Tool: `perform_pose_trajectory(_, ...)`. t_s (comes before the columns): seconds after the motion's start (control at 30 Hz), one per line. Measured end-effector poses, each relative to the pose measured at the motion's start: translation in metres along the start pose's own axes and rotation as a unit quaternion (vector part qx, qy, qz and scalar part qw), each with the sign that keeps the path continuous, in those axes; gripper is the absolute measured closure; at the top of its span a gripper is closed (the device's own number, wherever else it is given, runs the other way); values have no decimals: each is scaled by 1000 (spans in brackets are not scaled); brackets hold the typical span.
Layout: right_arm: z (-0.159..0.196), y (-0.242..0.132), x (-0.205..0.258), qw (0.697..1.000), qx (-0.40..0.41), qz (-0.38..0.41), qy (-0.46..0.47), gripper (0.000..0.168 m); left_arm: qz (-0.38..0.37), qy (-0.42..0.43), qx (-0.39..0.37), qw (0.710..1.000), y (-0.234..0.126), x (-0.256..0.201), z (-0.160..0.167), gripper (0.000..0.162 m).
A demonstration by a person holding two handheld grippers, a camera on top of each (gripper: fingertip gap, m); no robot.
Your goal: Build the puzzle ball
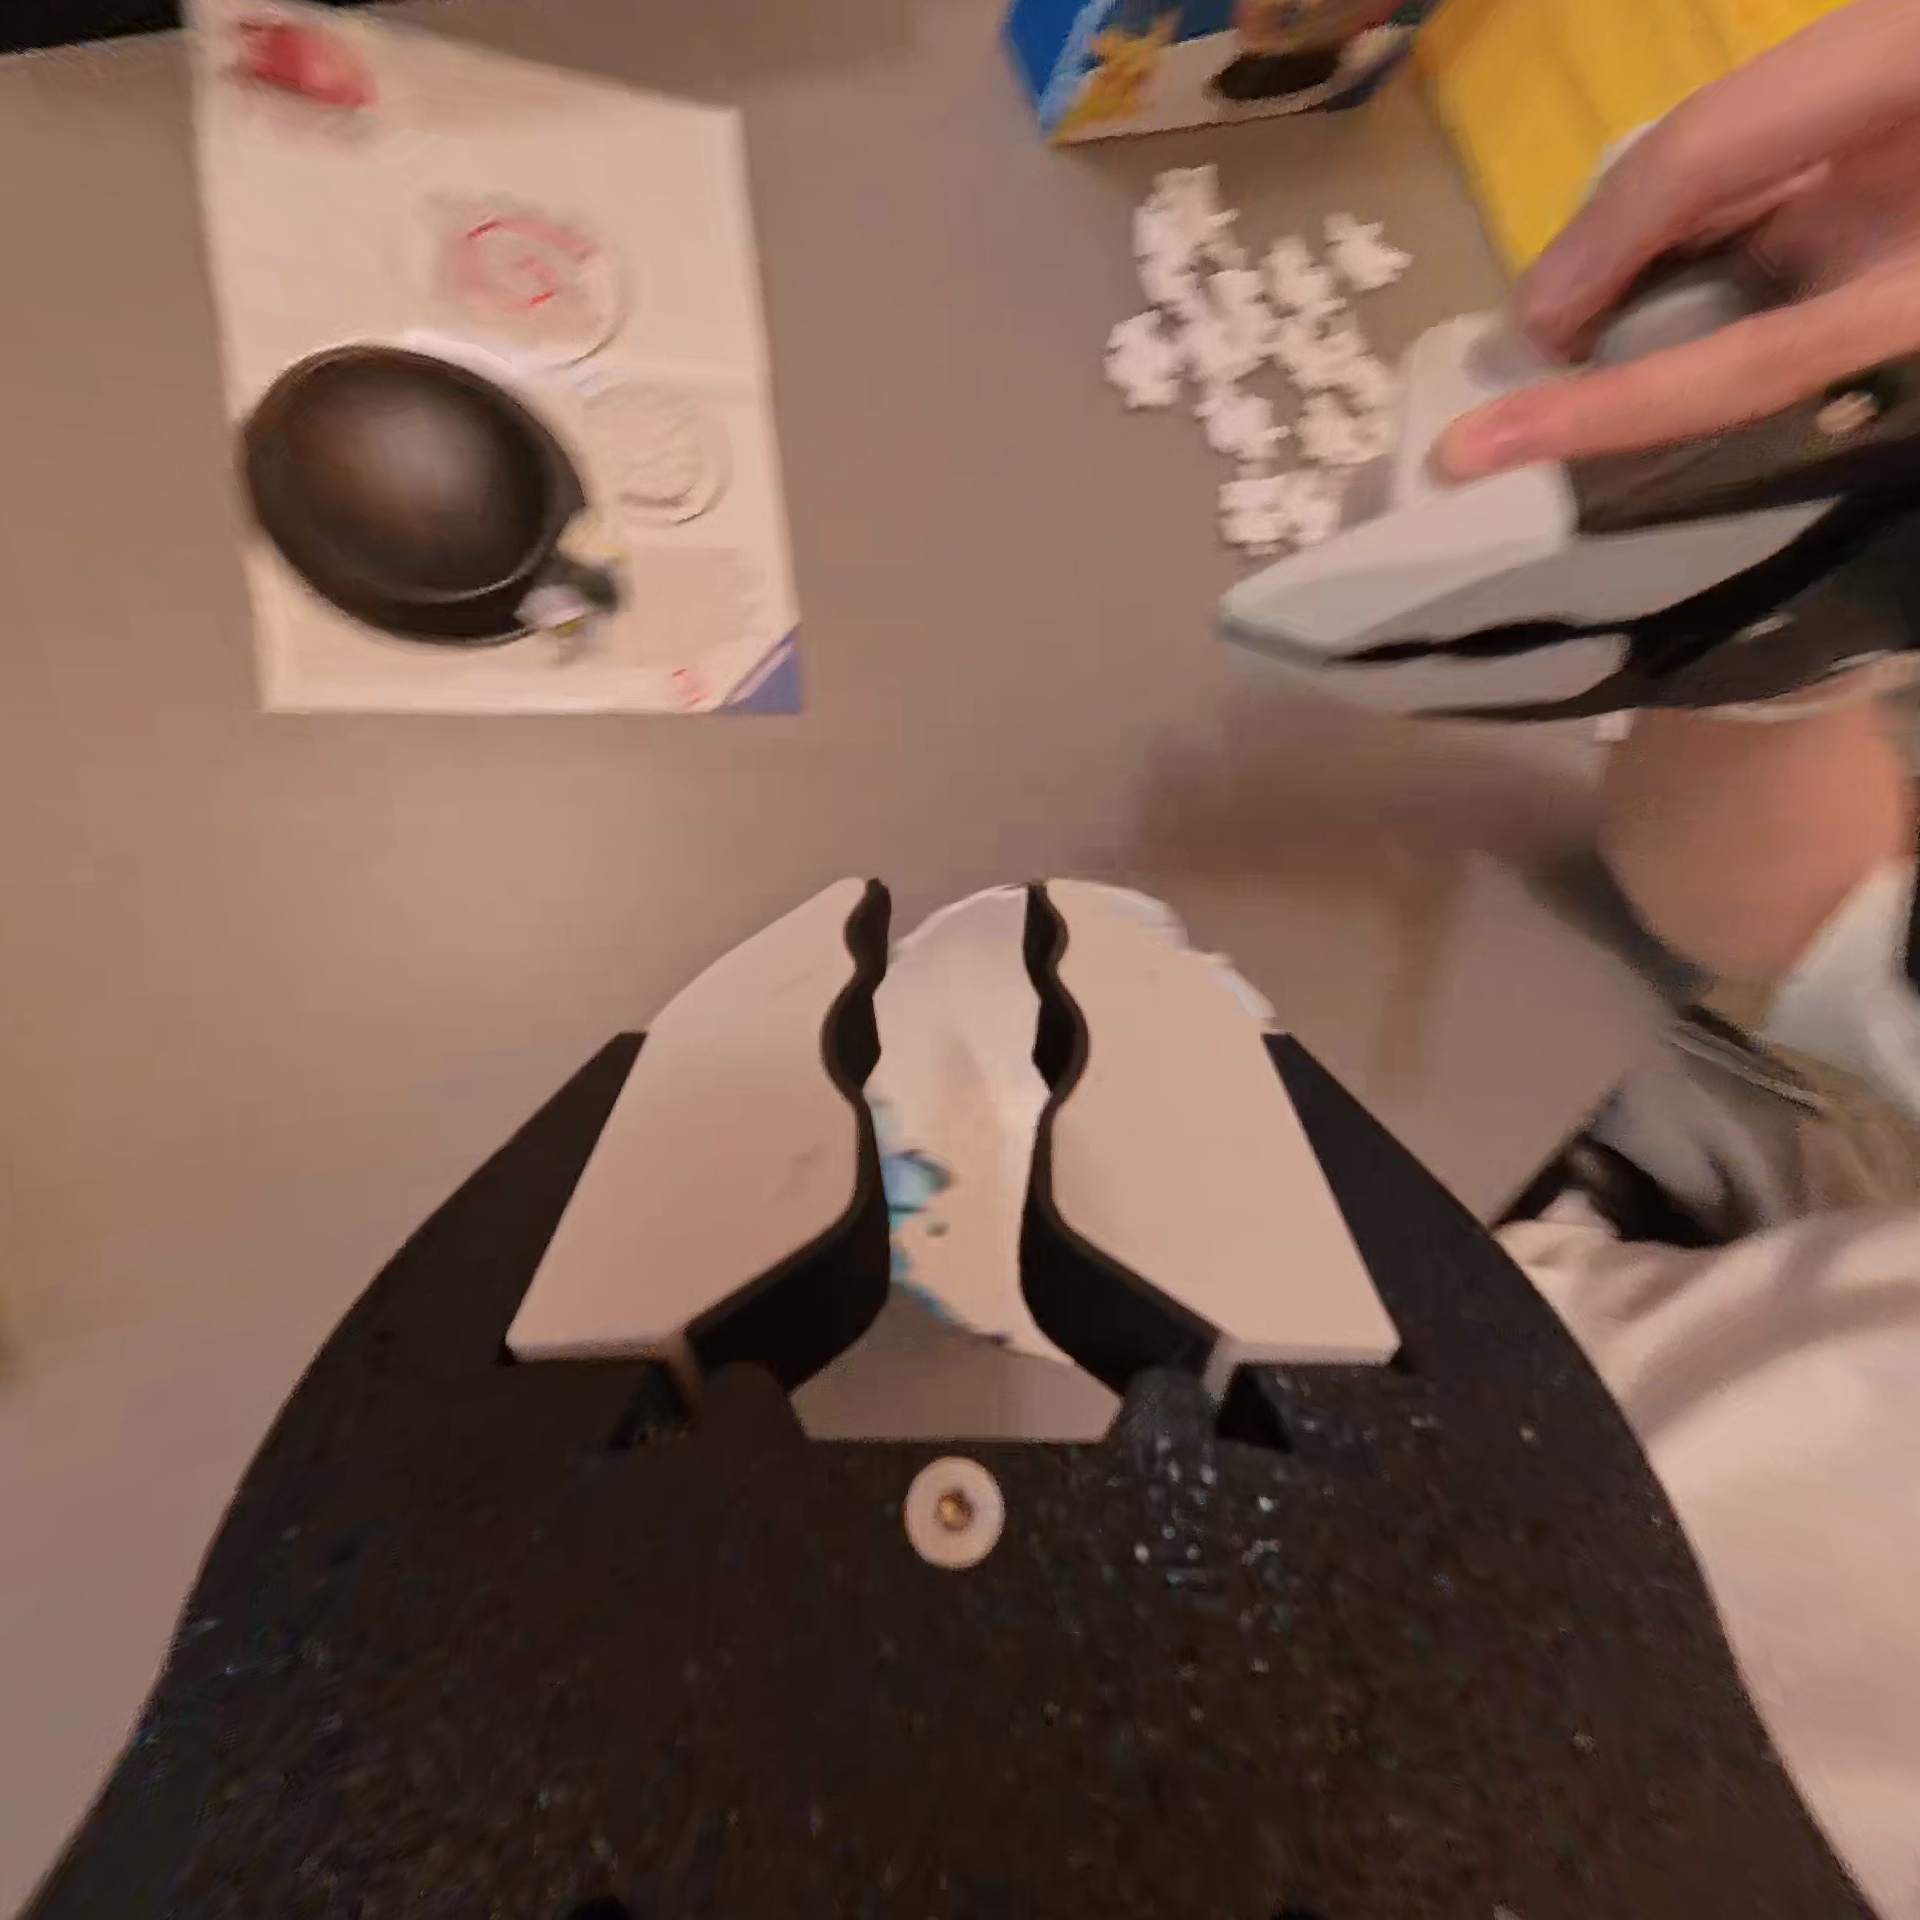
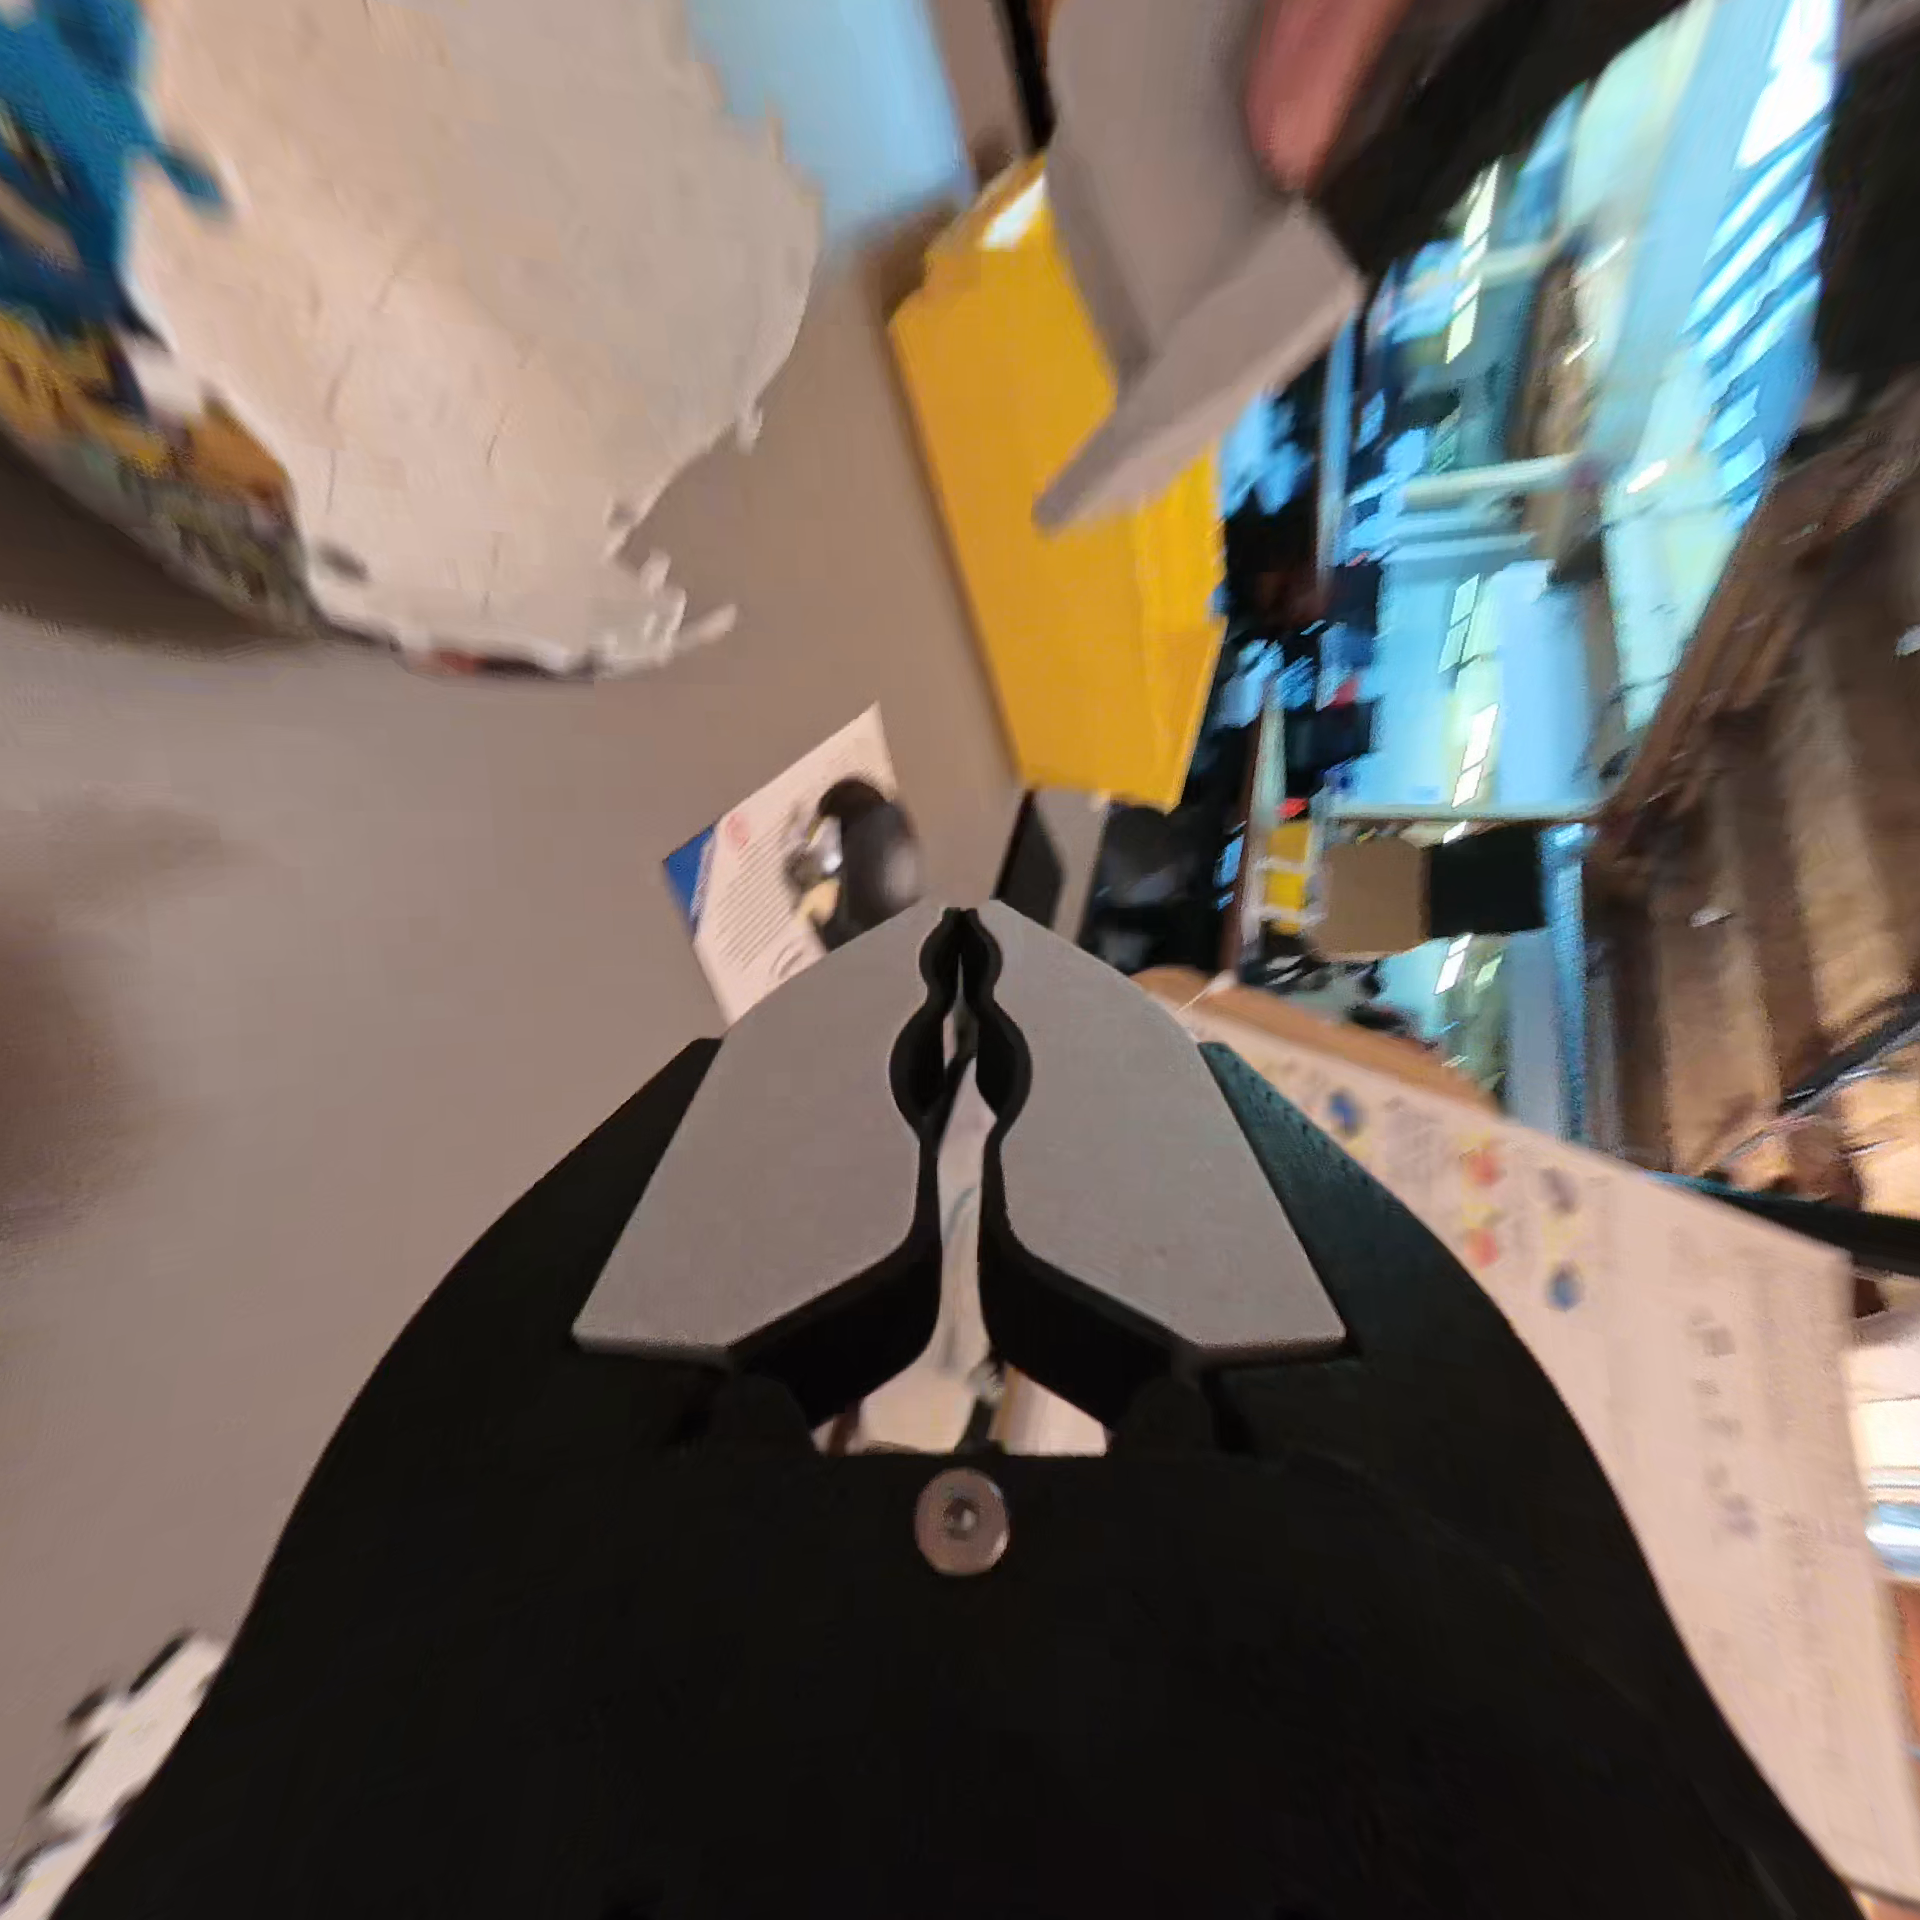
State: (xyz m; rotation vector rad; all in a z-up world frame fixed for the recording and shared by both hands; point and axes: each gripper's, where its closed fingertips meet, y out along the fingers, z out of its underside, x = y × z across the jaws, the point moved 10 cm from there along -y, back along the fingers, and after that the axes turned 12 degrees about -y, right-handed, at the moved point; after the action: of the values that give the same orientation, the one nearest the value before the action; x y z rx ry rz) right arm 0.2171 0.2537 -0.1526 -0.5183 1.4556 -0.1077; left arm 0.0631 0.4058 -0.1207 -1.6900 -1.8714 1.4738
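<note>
My left gripper (image 1: pixel 956 904) is shut on the rim of a partly built puzzle ball (image 1: pixel 961 1091), a curved shell that is white inside with blue print outside. The shell also shows in the right wrist view (image 2: pixel 468 312), held up at the top left, with a left gripper finger (image 2: pixel 1174 343) beside it. My right gripper (image 2: pixel 961 920) is shut; a thin sliver shows between its pads and I cannot tell what it is. It hovers above the table at the right of the left wrist view (image 1: pixel 1434 613), held by a hand. Loose white puzzle pieces (image 1: pixel 1257 343) lie behind it.
A black dome-shaped stand (image 1: pixel 405 488) sits on an instruction sheet (image 1: pixel 499 208) at the far left. The puzzle box (image 1: pixel 1195 73) and a yellow object (image 1: pixel 1538 125) are at the table's back. A paper-covered cardboard box (image 2: pixel 1558 1299) is at the right. Across from one pair of fingers to the other is roughly 9 cm.
</note>
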Motion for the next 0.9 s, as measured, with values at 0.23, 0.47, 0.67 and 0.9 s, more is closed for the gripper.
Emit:
perform_pose_trajectory(0.23,41,1,20,991,15,-82,103,158,-123,77,-5,989,30,45,-16,135)
perform_pose_trajectory(0.47,56,4,32,981,6,-117,156,143,-107,313,15,944,106,50,-51,129)
perform_pose_trajectory(0.67,69,-1,36,975,23,-127,179,139,-118,390,92,909,140,58,-61,136)
perform_pose_trajectory(0.9,80,-6,39,971,34,-130,199,138,-178,408,109,889,155,57,-61,135)
